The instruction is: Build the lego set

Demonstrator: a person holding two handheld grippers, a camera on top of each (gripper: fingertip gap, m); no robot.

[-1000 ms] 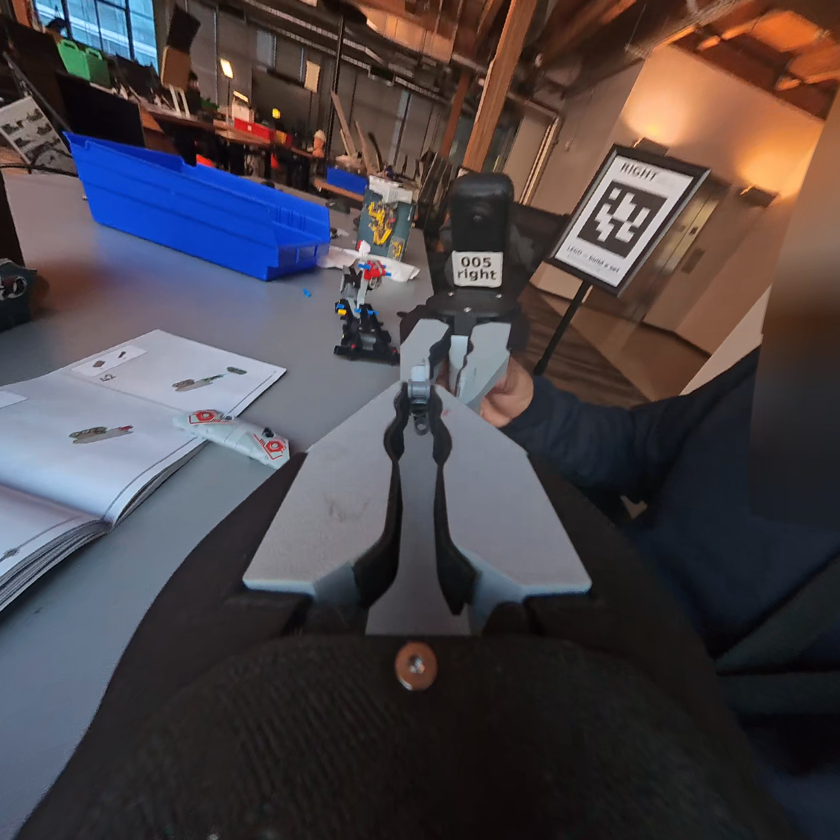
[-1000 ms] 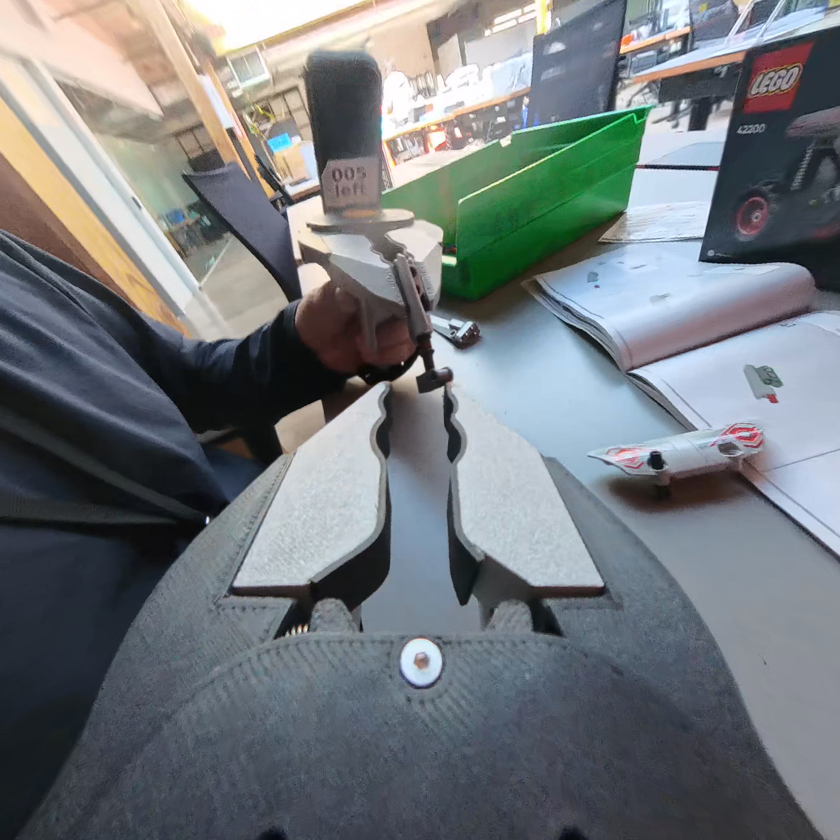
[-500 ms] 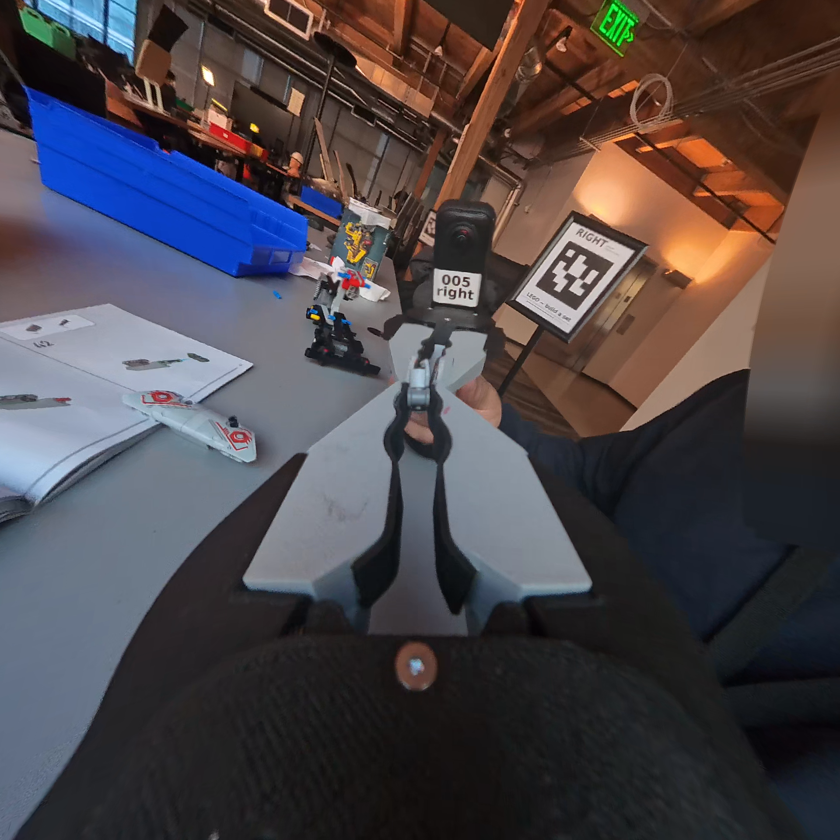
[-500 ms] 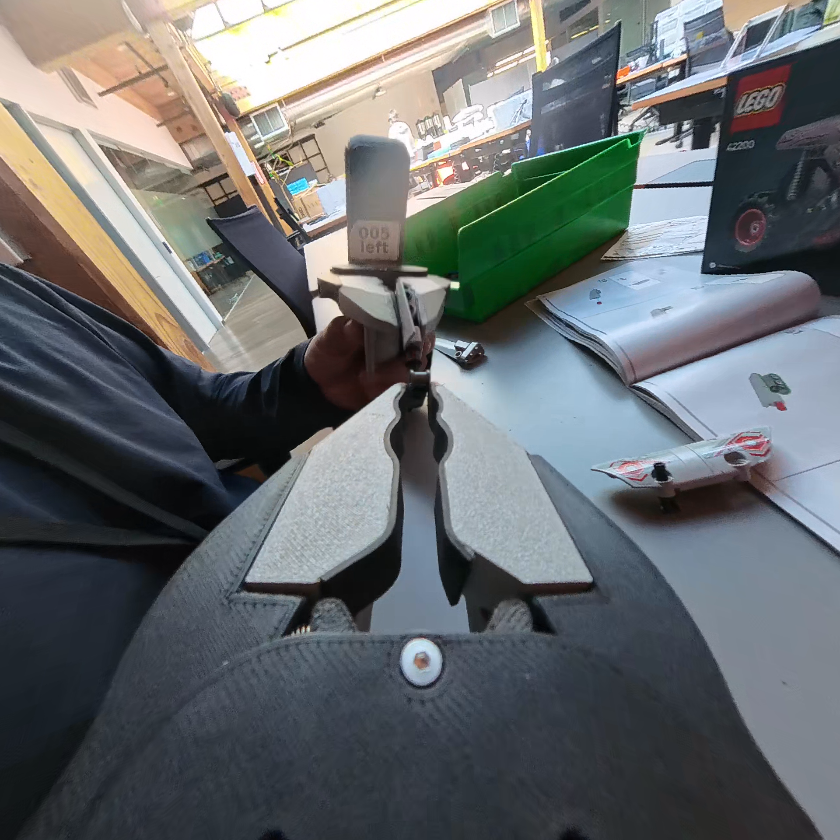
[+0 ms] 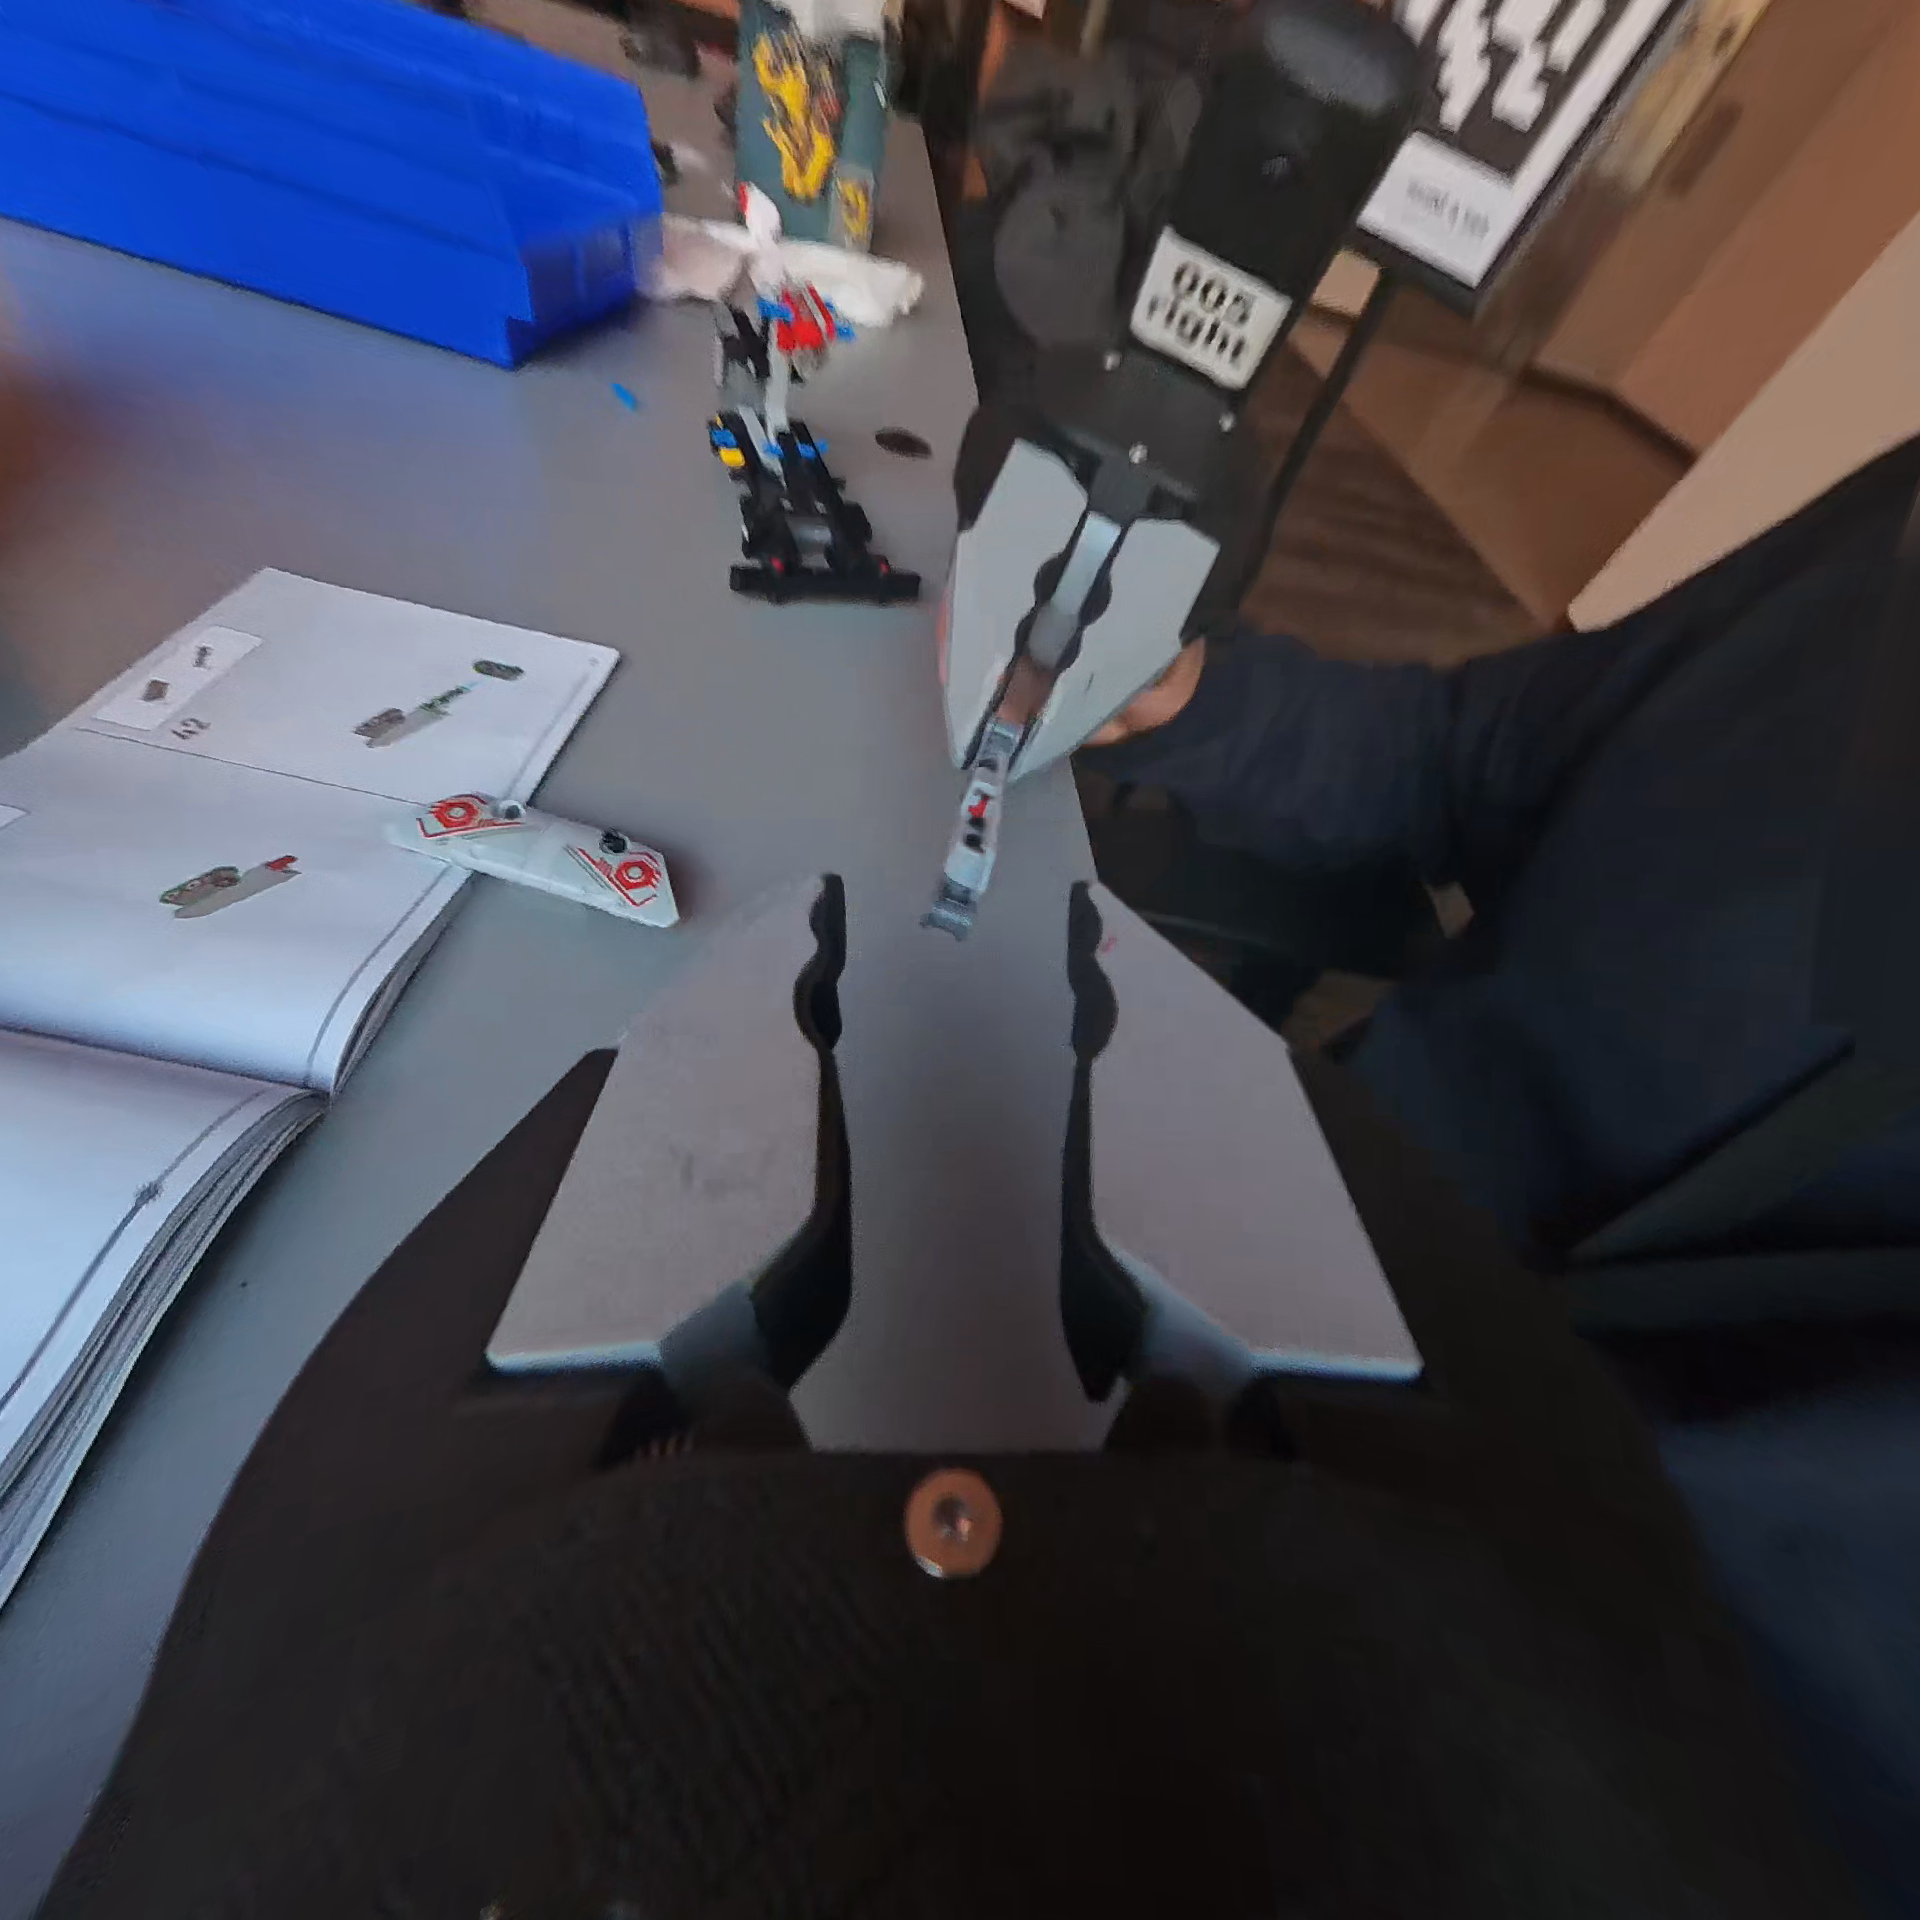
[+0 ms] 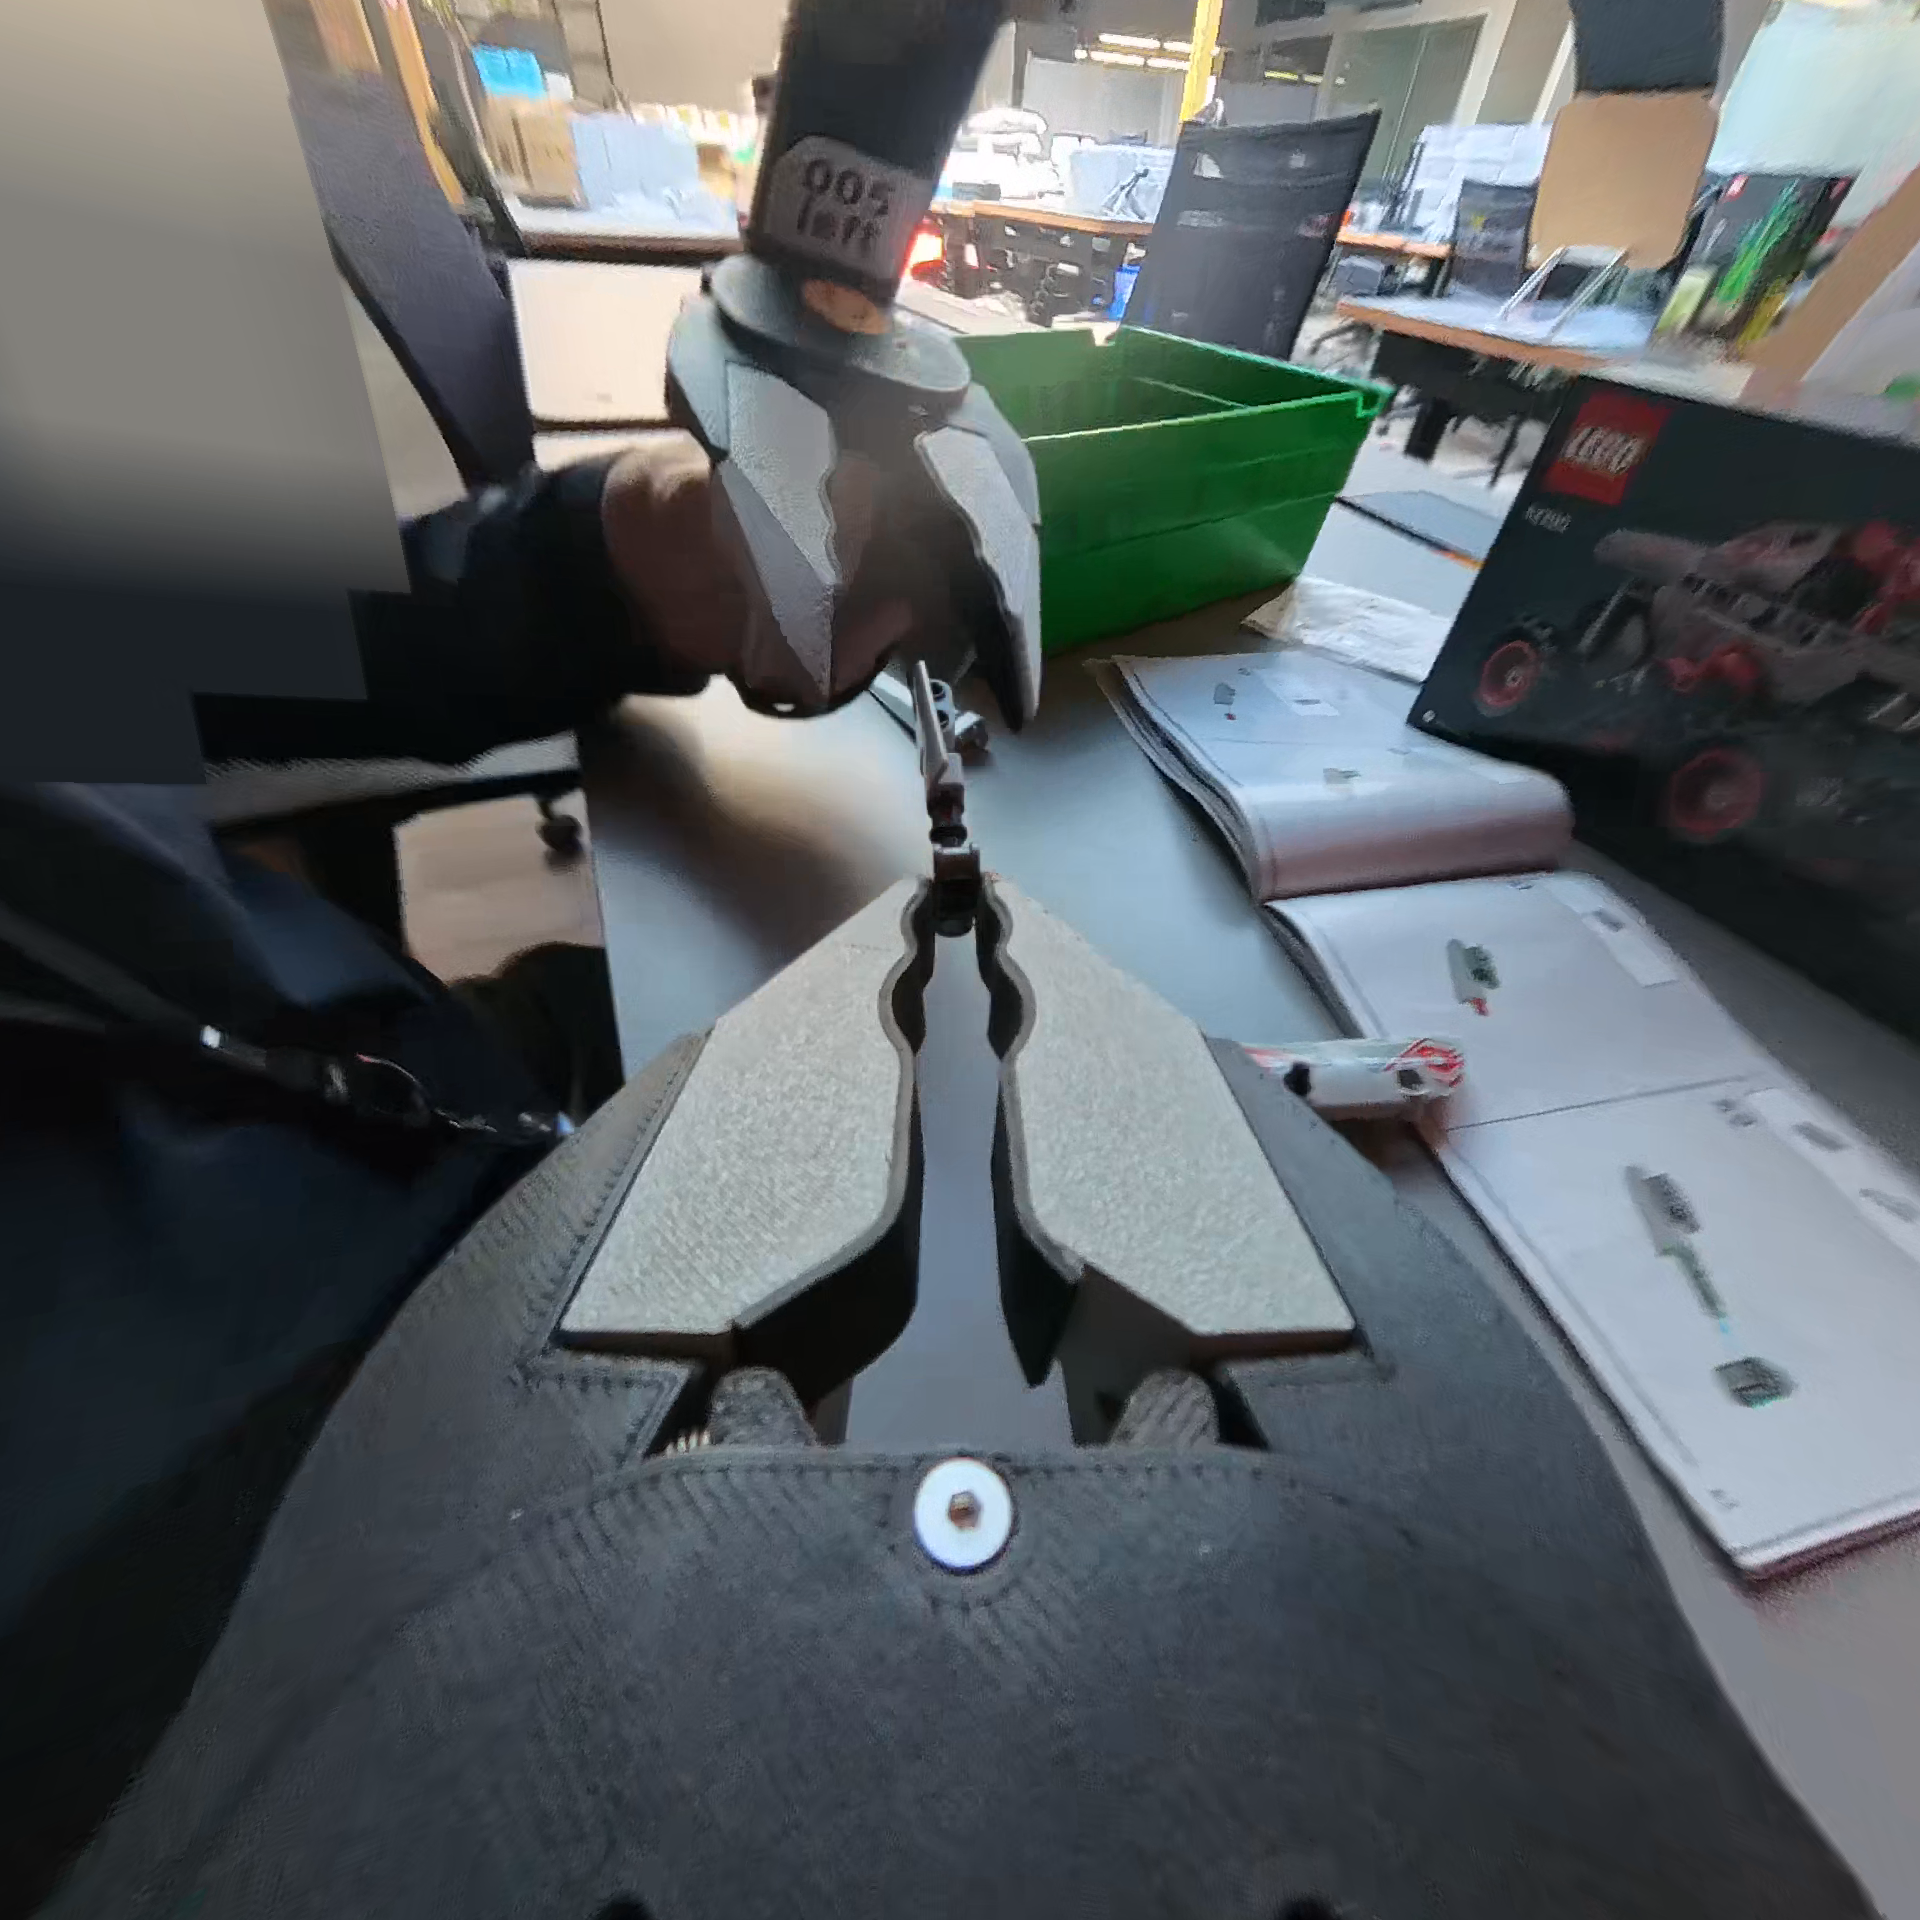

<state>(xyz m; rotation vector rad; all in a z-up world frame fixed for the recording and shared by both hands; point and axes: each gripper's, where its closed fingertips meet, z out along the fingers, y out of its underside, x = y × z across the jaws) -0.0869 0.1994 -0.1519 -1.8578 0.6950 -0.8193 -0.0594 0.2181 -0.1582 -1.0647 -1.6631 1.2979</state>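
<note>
Handover step: right gripper [image 6: 951, 914] is pinched narrow on one end of a thin grey lego sub-assembly [image 6: 945, 790], a rod-like piece with a small red mark on it, which sticks out straight ahead of its tips. Left gripper [image 5: 951, 909] stands wide with nothing between its fingers; in its own view the free end of the piece hangs just in front of its tips, slightly right of centre. From the right wrist view the far end of the piece reaches up between the spread left fingers [image 6: 790, 540], whether touching them I cannot tell (blur).

Other set parts: white wing panel with red markings [image 5: 535, 857] lies on the bench [image 5: 790, 727] left of the left gripper, touching the edge of the open instruction booklet [image 5: 260, 831]. Black partly built chassis [image 5: 805, 520] sits farther ahead and left, near the blue bin [image 5: 312, 187]. Green bin [image 6: 1174, 499] and lego box [image 6: 1704, 634] sit ahead and right of the right gripper.

Step judged: the small piece is held in the air between the two tools, build is early to middle. Next move likely calls for carrying it to the wing panel or chassis, aligned end-on, with the left gripper free to steady the receiving part.
</note>
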